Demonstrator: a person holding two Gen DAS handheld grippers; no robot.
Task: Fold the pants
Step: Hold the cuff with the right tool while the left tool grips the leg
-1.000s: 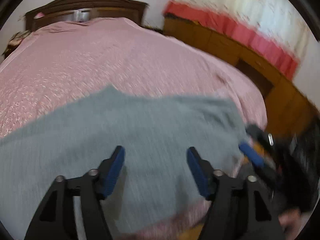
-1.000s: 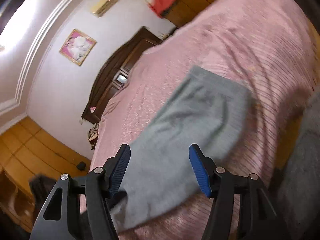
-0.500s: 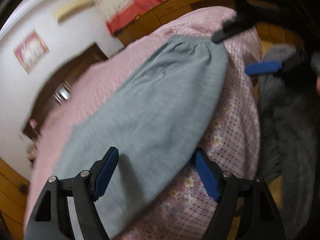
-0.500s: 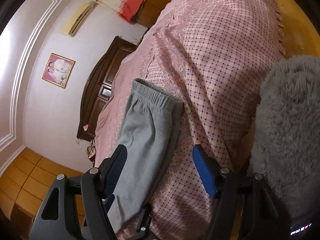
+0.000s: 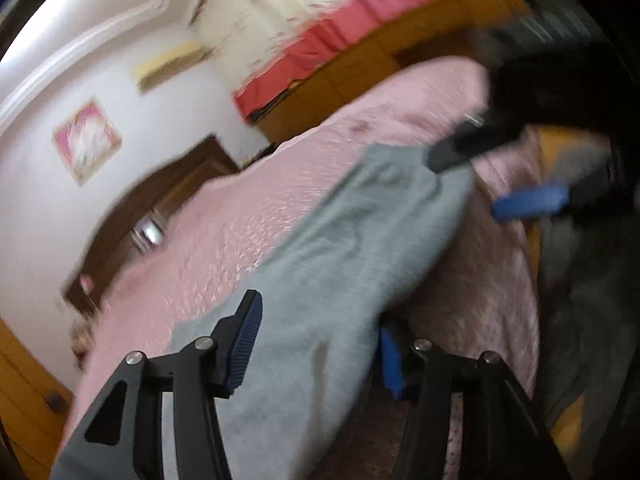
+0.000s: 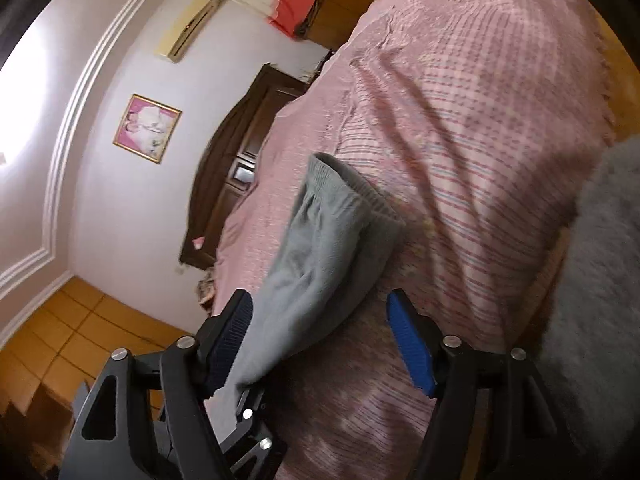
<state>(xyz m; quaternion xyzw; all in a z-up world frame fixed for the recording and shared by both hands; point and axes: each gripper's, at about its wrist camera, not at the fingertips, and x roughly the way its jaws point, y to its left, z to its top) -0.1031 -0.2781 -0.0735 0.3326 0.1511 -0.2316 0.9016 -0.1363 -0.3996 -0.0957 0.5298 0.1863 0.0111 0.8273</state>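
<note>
Grey sweatpants [image 5: 340, 264] were laid lengthwise along the near edge of a bed covered by a pink checked bedspread [image 6: 480, 128], the elastic waistband [image 6: 352, 184] turned toward the far end of the garment as seen from the right wrist camera.

In the left wrist view, which was blurred, the left gripper [image 5: 316, 344] was seen with grey fabric lying between its blue-padded fingers [image 5: 246, 340]. Its jaws had just been closing, yet whether the pads were pressed onto the cloth could not be told; the right-hand pad was partly hidden by the fabric. The right gripper [image 5: 492, 176] was seen at the upper right of that view, near the waistband end, one dark finger over the cloth and one blue pad beside it.

In the right wrist view, the right gripper [image 6: 320, 340] was held with its jaws apart, having just been opening. The sweatpants passed beside its left pad [image 6: 230, 340], while the right pad stood over bare bedspread, clear of the garment.

A grey fluffy sleeve [image 6: 592, 280] was seen at the right edge. A dark wooden headboard [image 6: 236, 168], a framed picture [image 6: 147, 128] and an air conditioner [image 6: 188, 28] were seen on the far wall.
</note>
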